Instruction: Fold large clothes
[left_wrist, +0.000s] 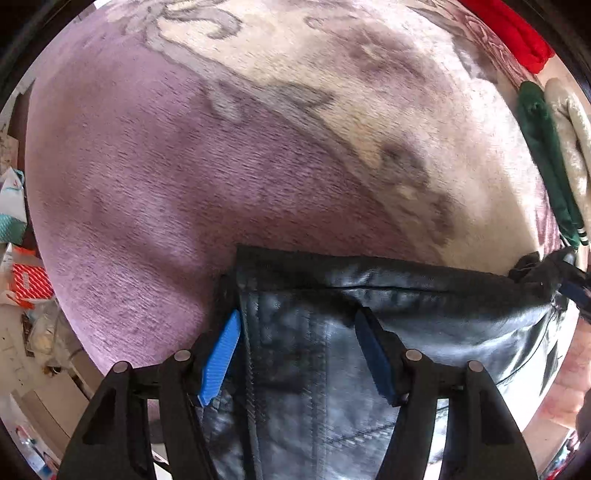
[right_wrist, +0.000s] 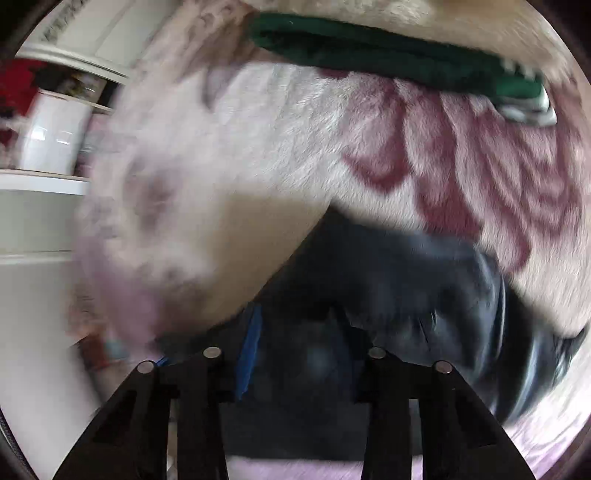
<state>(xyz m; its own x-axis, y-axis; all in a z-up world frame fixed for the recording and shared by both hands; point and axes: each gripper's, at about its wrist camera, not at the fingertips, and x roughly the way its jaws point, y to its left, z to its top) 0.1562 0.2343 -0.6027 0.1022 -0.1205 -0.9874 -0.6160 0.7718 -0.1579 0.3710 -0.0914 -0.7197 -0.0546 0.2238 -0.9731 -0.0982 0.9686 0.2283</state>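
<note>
Both cameras ride the grippers, looking forward and down, close over the plush blanket (left_wrist: 155, 177). The left view stays sharp; the right is smeared. Both catch the black leather garment (left_wrist: 388, 295) low in frame and the green garment (right_wrist: 388, 51) higher up.

We've got the left gripper (left_wrist: 299, 354) reaching forward, its blue-padded fingers (left_wrist: 220, 357) spread apart, one on each side of a dark fabric edge without pinching it. Our right gripper (right_wrist: 295, 350) points forward too, jaws parted; that view is blurred, so we can't tell whether anything is clamped.
</note>
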